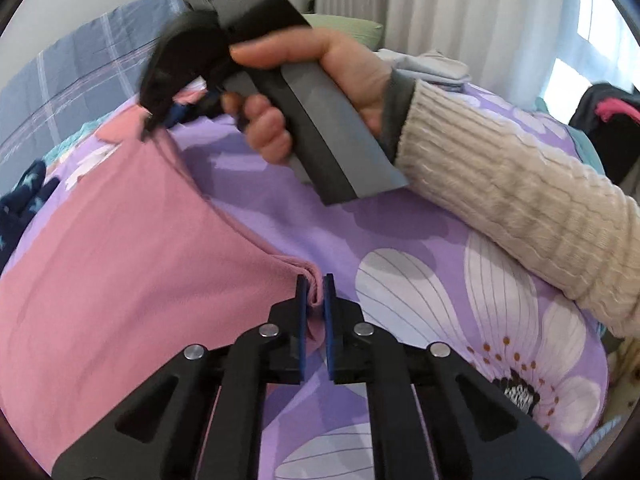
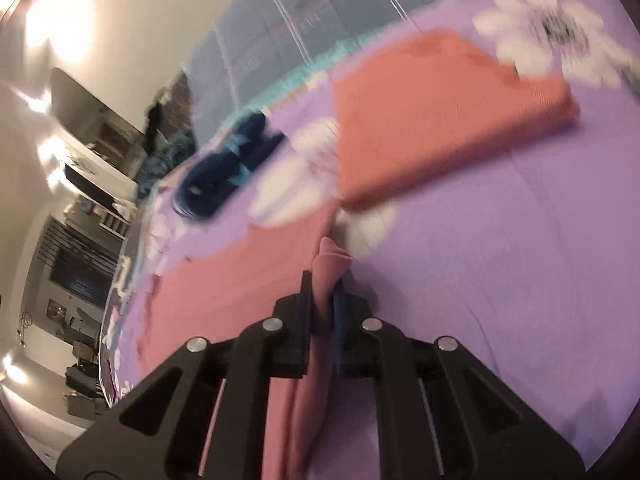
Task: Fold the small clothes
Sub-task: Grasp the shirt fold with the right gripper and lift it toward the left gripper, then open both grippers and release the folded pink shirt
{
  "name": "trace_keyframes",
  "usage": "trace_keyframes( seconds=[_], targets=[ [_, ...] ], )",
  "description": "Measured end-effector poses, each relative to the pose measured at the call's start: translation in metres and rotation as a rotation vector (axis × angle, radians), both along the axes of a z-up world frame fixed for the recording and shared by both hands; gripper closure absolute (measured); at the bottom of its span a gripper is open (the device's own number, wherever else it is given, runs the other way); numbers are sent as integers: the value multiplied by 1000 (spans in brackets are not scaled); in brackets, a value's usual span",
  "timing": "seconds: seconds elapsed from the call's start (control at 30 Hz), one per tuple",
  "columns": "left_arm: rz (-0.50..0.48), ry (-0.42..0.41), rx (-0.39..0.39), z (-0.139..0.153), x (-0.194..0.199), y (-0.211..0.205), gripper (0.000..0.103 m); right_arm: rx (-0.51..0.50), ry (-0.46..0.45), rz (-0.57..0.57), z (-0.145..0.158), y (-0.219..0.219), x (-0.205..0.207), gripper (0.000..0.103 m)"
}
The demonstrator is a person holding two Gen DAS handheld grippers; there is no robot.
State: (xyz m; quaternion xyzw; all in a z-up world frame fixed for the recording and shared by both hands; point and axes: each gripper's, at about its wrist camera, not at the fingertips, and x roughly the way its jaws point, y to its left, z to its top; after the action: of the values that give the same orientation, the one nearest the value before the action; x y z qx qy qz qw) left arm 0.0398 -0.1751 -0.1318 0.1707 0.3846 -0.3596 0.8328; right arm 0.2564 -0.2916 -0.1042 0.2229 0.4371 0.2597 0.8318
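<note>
Pink garment [image 1: 132, 248] on floral bedspread [image 1: 400, 240] | left gripper [image 1: 316, 292] and right gripper [image 2: 322, 292] each clamp a corner | advice: carry both corners level, edges aligned.

Pink garment [image 1: 132, 248], spread flat, corners lifted, on bedspread [image 1: 400, 248]

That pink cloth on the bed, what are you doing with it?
A person is folding it. The left gripper is shut on one corner of the pink cloth, and the right gripper is shut on another bunched edge, so both ends are held over the purple flowered bedspread. An orange cloth already lies folded farther off, with a dark blue garment beside it.
</note>
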Motion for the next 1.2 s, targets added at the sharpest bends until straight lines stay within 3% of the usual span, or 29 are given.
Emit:
trace_keyframes(
  seconds=[0.07,0.13,0.23,0.33,0.53,0.6,0.67,0.73,0.8,0.83,0.9,0.93,0.97,1.03,1.13,1.2],
  targets=[
    [-25,0,2,-2,-2,-1,97,8,-92,20,22,4,-9,95],
    [-28,12,7,-7,-2,-3,96,-50,-115,28,24,9,-7,95],
    [-25,38,0,-15,4,-2,96,-136,8,-5,-16,8,16,95],
    [-32,40,5,-18,3,-3,96,-11,50,-16,-38,-7,20,96],
    [-46,40,-21,-17,2,-2,89,-95,-55,-52,-3,-1,-3,85],
    [-50,55,-37,-16,4,1,84,-121,-94,-99,11,-7,-15,76],
    [-61,58,-41,-15,3,1,77,-86,-68,-146,13,-17,-27,73],
    [-73,50,-34,-15,0,0,68,-28,-82,-93,19,-16,-41,78],
    [-78,33,-21,-15,-4,-2,65,-14,-100,1,22,-5,-58,78],
    [-76,22,-13,-14,-6,-3,65,-33,-92,73,18,5,-65,79],
    [-64,13,-10,-12,-9,-2,65,-174,-67,101,1,22,-68,80],
    [-48,17,-14,-9,-10,2,65,-297,-49,77,-14,28,-67,89],
    [-39,26,-19,-7,-12,4,65,-353,-59,61,-22,30,-67,94],
    [-15,41,-36,-1,-17,14,65,-348,-83,33,-22,25,-74,94],
    [16,5,-39,10,-32,27,63,-300,-82,-43,1,14,-88,79],
    [29,-19,-49,19,-39,34,63,-307,-136,-37,18,15,-106,79]
  ],
)
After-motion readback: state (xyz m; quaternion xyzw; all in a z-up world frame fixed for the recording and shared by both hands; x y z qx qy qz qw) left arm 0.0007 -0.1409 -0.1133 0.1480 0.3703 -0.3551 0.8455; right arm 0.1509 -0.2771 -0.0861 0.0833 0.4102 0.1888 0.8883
